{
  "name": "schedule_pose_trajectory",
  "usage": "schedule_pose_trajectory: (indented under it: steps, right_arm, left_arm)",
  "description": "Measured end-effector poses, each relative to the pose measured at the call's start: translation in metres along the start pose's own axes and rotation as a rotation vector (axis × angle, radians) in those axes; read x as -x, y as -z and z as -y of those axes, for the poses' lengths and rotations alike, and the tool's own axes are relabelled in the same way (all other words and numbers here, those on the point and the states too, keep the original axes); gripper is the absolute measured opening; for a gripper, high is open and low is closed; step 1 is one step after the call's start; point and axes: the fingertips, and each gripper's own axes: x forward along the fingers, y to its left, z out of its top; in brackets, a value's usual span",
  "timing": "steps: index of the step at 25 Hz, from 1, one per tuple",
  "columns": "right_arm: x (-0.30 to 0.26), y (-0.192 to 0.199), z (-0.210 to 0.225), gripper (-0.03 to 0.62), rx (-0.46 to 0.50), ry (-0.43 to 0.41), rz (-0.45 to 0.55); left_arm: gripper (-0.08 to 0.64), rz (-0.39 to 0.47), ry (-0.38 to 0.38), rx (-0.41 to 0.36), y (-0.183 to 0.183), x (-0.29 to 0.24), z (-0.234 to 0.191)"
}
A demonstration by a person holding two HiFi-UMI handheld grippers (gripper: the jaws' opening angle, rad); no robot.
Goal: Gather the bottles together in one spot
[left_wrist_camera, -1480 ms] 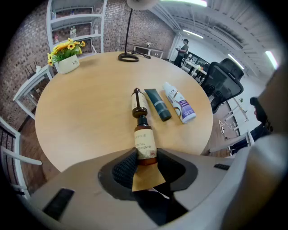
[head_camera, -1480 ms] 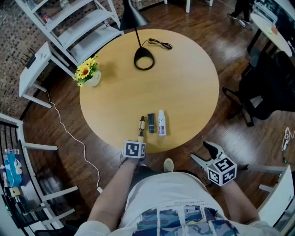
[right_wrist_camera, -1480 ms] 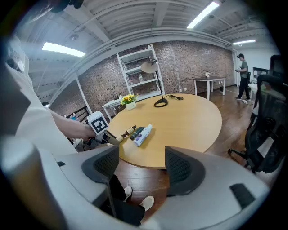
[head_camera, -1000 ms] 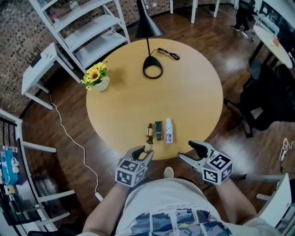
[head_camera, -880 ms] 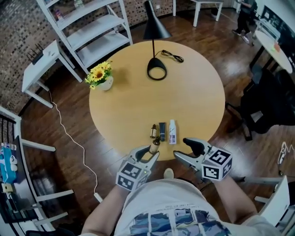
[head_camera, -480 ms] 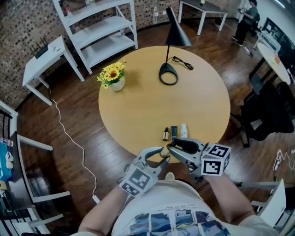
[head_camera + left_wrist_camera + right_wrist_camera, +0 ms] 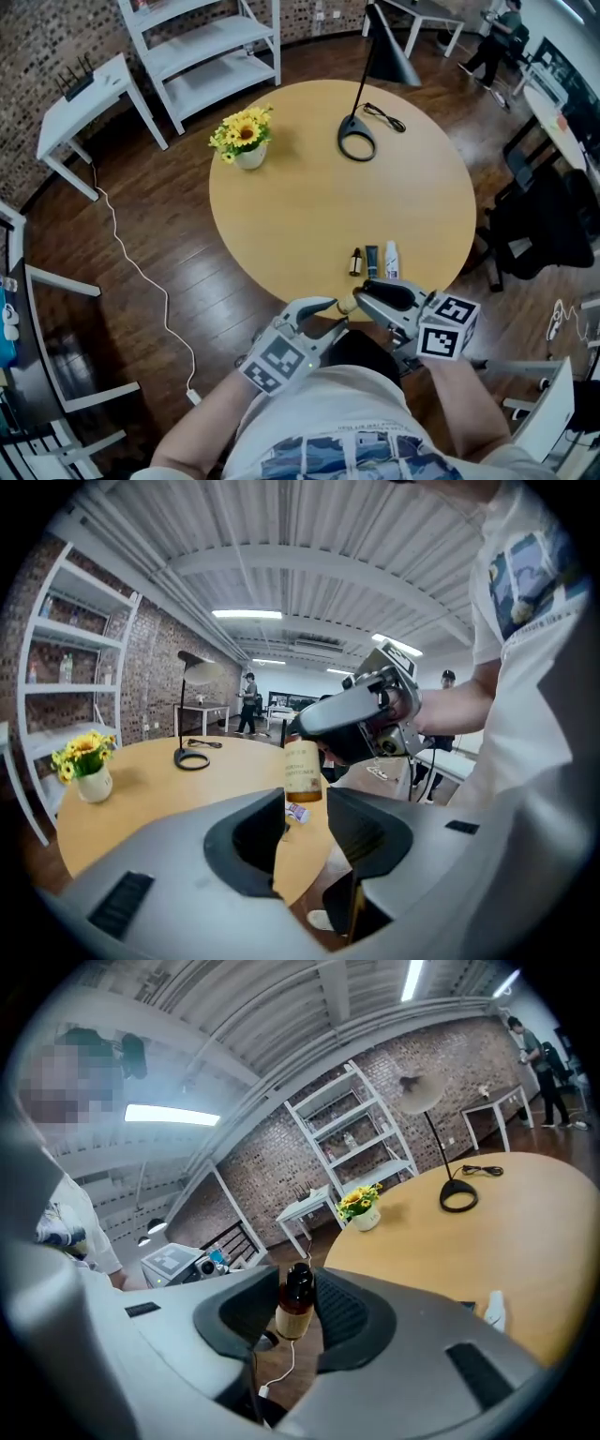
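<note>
**Item:** amber bottle (image 7: 294, 1309), black cap, pale label.

**Location:** off the bench (image 7: 309, 187), in the air just short of its near rim and above the floor.

**Held by:** right tool (image 7: 359, 300). Its jaws have just been closing and clamp the bottle's body from both sides. In the right gripper view the bottle stands cap-up across the grip.

**Left tool** (image 7: 330, 314)**:** jaws apart, nothing pressed between them. The amber bottle shows just past its tips, so the two tools face each other with the bottle between.

**On the bench:** three bottles lying flat, side by side near the near rim — small brown bottle (image 7: 356, 262), dark tube (image 7: 372, 261), white bottle (image 7: 391, 260). Their long axes are parallel, all pointing away from the person.

**Governing relation:** the row lies ahead of the right tool, just beyond the rim. The right tool is the nearer of the two and carries the load.

**Judgement:** the amber bottle wants bringing forward over the rim and laying flat. Its long axis should run parallel to the others, at one end of the row.

**Also present:** well apart on the far side — vase of sunflowers (image 7: 246, 141), black lamp (image 7: 392, 58).
</note>
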Motion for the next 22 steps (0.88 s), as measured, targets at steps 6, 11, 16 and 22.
schedule_pose_trajectory:
  steps: [6, 11, 16, 22]
  right_arm:
    - [-0.003, -0.027, 0.064, 0.124, 0.213, 0.146, -0.065]
    - [-0.022, -0.060, 0.142, 0.121, 0.314, 0.191, -0.112]
    - [-0.057, -0.084, 0.219, 0.121, 0.353, 0.213, -0.153]
    - [-0.106, -0.106, 0.303, 0.121, 0.403, 0.238, -0.153]
  left_arm:
    - [0.140, -0.047, -0.082, 0.156, 0.019, 0.009, -0.046]
    - [0.140, -0.041, -0.122, 0.287, 0.014, 0.001, -0.074]
    - [0.140, -0.009, -0.189, 0.400, 0.001, -0.005, -0.102]
    - [0.140, -0.046, -0.269, 0.496, 0.010, -0.019, -0.122]
